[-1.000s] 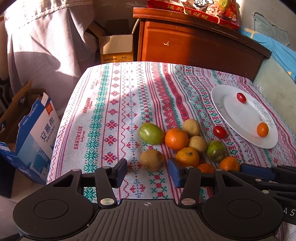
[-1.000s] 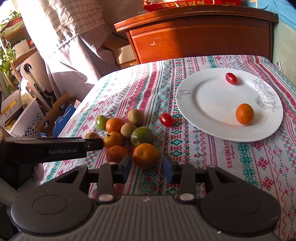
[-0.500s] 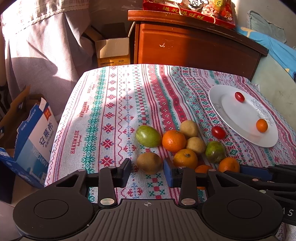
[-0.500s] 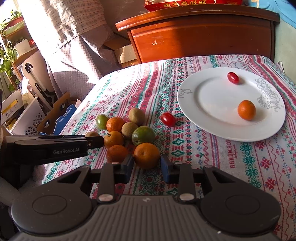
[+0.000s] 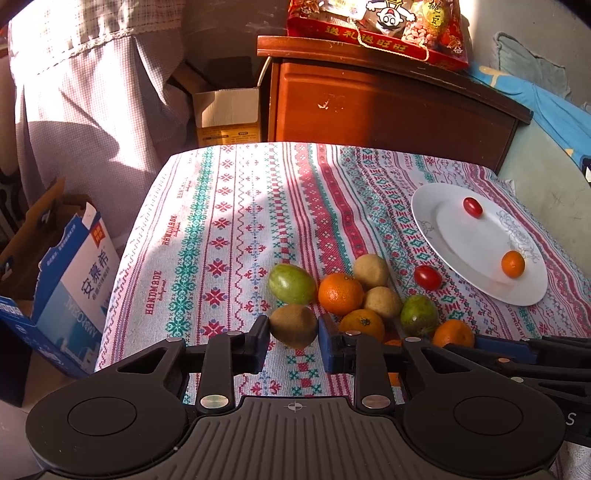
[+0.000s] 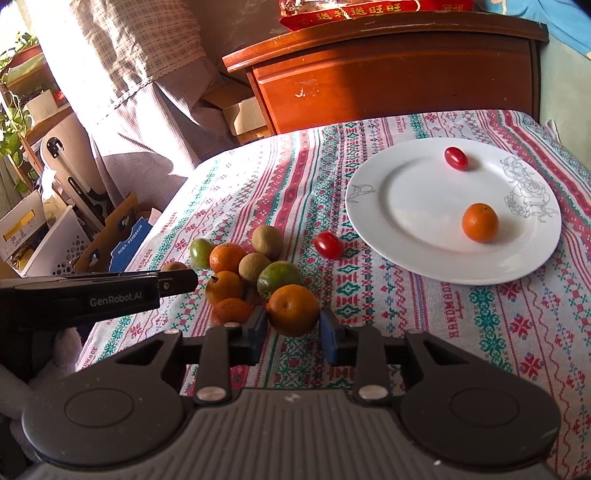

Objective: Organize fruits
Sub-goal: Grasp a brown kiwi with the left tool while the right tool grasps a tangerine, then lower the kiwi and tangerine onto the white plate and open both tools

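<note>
Kiwi [image 5: 293, 325] pinched in left tool [image 5: 293, 338], orange [image 6: 293, 309] pinched in right tool [image 6: 293, 328]

Left hand-held gripper [image 5: 293, 341] closed onto kiwi [image 5: 294, 325]; right hand-held gripper [image 6: 293, 332] narrowed onto orange [image 6: 293, 309].

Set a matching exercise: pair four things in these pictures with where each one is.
Things:
1. kiwi
2. nearest orange
3. plate
4. snack pack

Places:
A. on the wooden cabinet
B. between the right gripper's jaws
C. on the cloth, holding a tomato and an orange
D. between the left gripper's jaws

Pairs: 1-D, 2-B, 3-C, 4-A
</note>
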`<state>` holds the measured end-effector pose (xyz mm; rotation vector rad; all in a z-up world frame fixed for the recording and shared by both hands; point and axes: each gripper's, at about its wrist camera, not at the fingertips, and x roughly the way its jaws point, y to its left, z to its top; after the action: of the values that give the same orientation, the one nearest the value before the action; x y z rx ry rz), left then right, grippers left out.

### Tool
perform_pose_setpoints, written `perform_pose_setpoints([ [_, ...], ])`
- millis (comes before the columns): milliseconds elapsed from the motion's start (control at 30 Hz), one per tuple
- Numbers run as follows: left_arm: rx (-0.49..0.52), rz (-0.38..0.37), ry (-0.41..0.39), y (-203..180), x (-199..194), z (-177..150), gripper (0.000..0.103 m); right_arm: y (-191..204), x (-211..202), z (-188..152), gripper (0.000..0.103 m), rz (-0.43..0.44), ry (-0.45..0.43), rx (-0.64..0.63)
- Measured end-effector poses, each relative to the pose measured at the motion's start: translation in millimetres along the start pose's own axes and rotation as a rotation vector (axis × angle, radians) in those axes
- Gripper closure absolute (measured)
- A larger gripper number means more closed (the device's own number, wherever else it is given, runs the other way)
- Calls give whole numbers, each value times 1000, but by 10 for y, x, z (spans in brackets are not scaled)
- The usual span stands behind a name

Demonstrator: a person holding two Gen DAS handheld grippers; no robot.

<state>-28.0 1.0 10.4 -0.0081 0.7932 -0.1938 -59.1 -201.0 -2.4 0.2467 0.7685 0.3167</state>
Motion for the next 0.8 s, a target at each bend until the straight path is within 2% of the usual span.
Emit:
perform_pose_setpoints([
  [400,0,-49,-47,-183,-154,140,78,-91,-160,153,72,-2,-57,38],
  [800,22,-125,-79,-520,-160,464,78,-490,-395,541,72,-95,-127,114],
])
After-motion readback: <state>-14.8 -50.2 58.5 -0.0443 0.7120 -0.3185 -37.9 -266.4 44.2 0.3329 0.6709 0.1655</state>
